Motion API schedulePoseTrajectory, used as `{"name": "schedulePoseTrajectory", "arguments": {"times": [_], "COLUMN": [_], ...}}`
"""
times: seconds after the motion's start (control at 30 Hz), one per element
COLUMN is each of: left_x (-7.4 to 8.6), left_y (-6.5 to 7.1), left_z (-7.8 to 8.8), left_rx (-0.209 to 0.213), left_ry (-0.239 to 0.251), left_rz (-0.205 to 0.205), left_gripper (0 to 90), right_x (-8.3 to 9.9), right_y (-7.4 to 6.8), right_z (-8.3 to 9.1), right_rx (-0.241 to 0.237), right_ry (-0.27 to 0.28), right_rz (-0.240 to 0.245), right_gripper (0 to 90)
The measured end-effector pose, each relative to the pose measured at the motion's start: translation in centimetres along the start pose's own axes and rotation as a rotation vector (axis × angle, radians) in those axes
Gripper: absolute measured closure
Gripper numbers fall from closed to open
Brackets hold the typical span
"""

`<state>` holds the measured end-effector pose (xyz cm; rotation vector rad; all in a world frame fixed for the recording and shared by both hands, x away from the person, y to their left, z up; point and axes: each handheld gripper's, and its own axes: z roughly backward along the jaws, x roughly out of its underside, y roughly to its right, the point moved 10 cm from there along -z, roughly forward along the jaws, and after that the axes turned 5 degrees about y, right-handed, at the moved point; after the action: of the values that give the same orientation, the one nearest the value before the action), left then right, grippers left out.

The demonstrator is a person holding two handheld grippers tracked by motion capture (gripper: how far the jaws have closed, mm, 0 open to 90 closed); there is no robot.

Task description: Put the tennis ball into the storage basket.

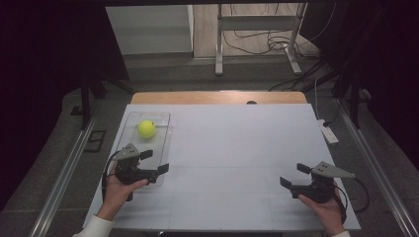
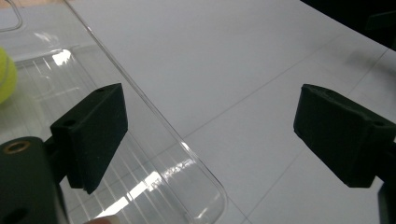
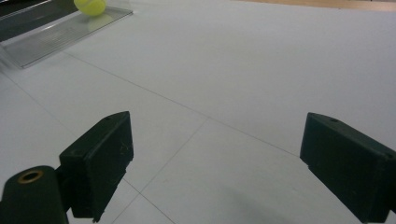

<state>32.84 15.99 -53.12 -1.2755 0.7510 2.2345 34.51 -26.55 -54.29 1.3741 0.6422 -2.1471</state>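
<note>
The yellow tennis ball (image 1: 146, 128) sits at the far end of the clear plastic tray (image 1: 129, 122), untouched. The left gripper (image 1: 154, 161) hovers over the tray's near end, jaws wide and empty. The right gripper (image 1: 295, 174), also wide and empty, waits well apart. Best approach, I'd judge: reach forward, straddle the ball squarely, close gently.

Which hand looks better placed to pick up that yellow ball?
Probably the left: its tongs hang open over the clear tray holding the yellow ball. The right tongs are far across the table.
</note>
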Motion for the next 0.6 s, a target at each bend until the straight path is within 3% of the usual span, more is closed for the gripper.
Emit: {"name": "schedulePoseTrajectory", "arguments": {"times": [0.33,0.6], "left_x": [2.1,2.3], "left_y": [0.9,1.2], "left_z": [0.2,0.1], "left_rx": [-0.013,-0.005], "left_ry": [-0.014,-0.019], "left_rz": [-0.027,-0.034], "left_gripper": [11.1,10.9], "right_x": [0.0,-0.2], "right_y": [-0.1,-0.1], "right_z": [0.1,0.1], "right_rx": [-0.008,-0.012], "right_ry": [0.001,0.006], "right_rz": [0.005,0.011], "right_gripper": [10.2,10.2]}}
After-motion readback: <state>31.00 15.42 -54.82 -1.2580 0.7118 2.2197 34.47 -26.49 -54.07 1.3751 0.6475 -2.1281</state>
